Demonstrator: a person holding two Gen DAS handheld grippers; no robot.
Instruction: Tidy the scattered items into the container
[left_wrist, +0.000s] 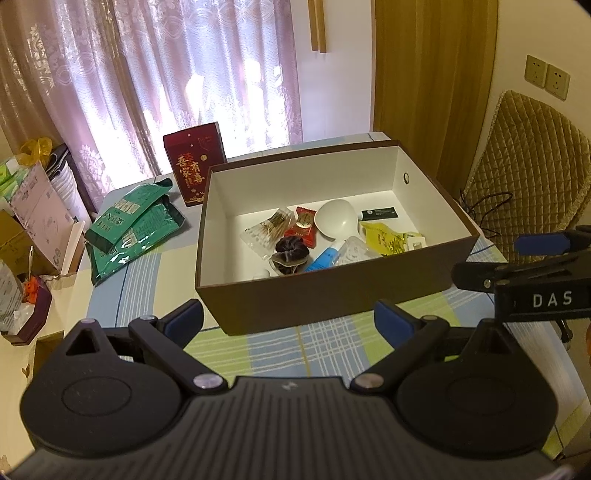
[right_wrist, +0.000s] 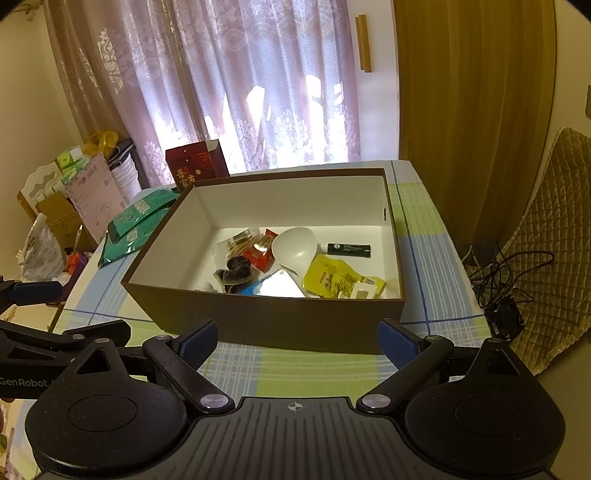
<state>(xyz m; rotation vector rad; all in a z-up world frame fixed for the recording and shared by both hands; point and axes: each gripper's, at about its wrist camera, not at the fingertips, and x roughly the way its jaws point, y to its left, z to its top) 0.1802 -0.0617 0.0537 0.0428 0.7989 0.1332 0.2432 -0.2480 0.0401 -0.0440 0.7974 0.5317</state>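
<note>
Sitting brown outside, white inside, box (left_wrist: 332, 291) holds mixed clutter; both tongs (left_wrist: 288, 321) (right_wrist: 298, 341) gape wide, empty.

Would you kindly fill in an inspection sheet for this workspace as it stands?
Surface: checked tablecloth, bare in front of the box.
Job's things: open brown box holds white scoop, yellow pouch, red sachet, dark scrunchie, black tube.
Clutter: green packets and red carton stand on the table left of the box.
Grippers: left gripper and right gripper open, empty, short of the box.
Cables: black tangle on the floor by the chair.
Surroundings: curtains, wall sockets.
</note>
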